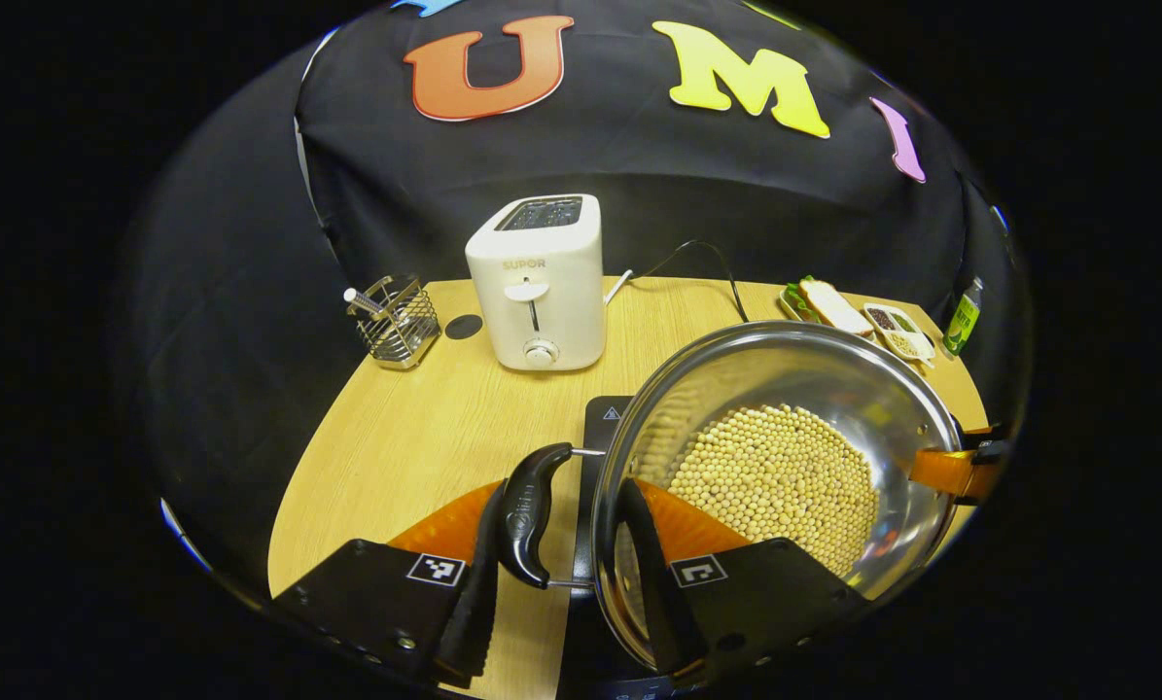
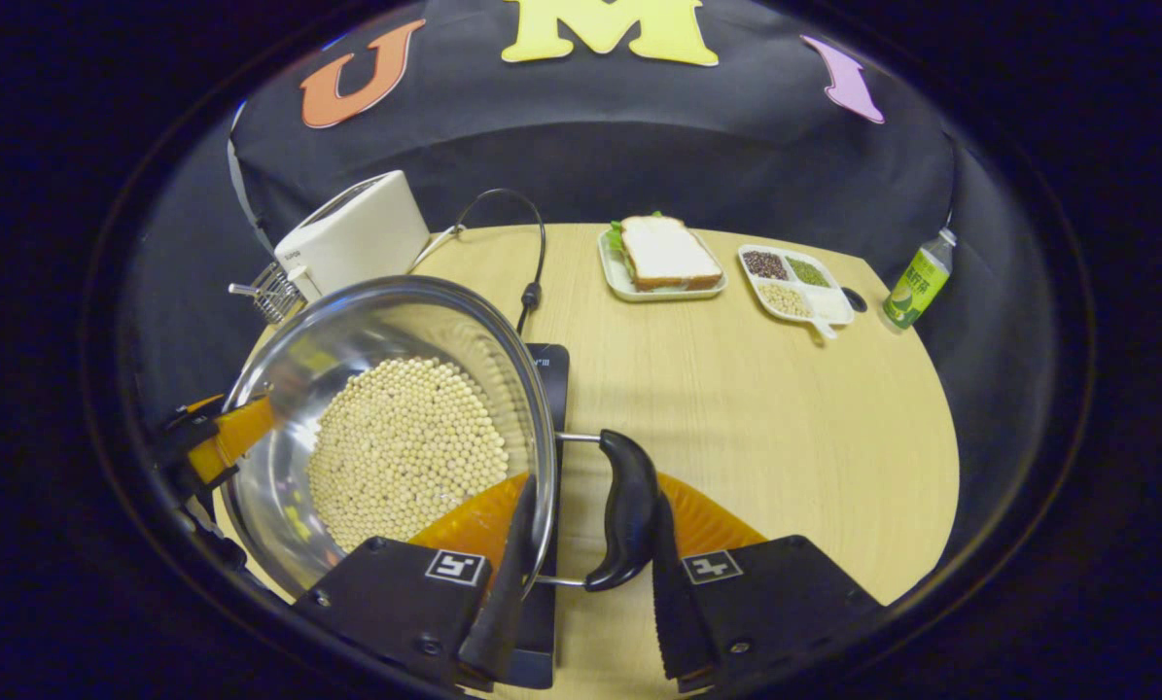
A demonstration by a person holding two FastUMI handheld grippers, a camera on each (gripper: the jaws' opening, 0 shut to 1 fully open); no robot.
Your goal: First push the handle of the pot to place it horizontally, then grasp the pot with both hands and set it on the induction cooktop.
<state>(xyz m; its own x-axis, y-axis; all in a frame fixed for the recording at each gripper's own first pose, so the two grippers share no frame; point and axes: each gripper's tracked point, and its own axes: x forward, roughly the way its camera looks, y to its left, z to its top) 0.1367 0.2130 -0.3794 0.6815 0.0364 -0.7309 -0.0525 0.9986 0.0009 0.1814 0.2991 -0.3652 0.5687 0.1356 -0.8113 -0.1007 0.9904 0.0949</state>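
- Pot: stainless steel, wide and shallow, sits over the black induction cooktop on the bench, apparently tilted or slightly raised; can't tell if it's fully seated.
- Contents: a loose layer of pale round beans covers the bottom. They'll roll and shift the load if the pot tips, so keep it level.
- Handling, my read: rigid, slick polished wall, moderately heavy with the fill. Grip the 2 black loop handles, not the rim.
- Left tool: fingers spread, straddling the left handle; one finger is outside the handle, the other inside the pot rim. Not visibly pinching.
- Right tool: same on the right handle, fingers spread either side, no clear clamp.
- Other containers: divided tray with 3 sorts of grains, plate with sandwich, green bottle, wire basket, toaster.
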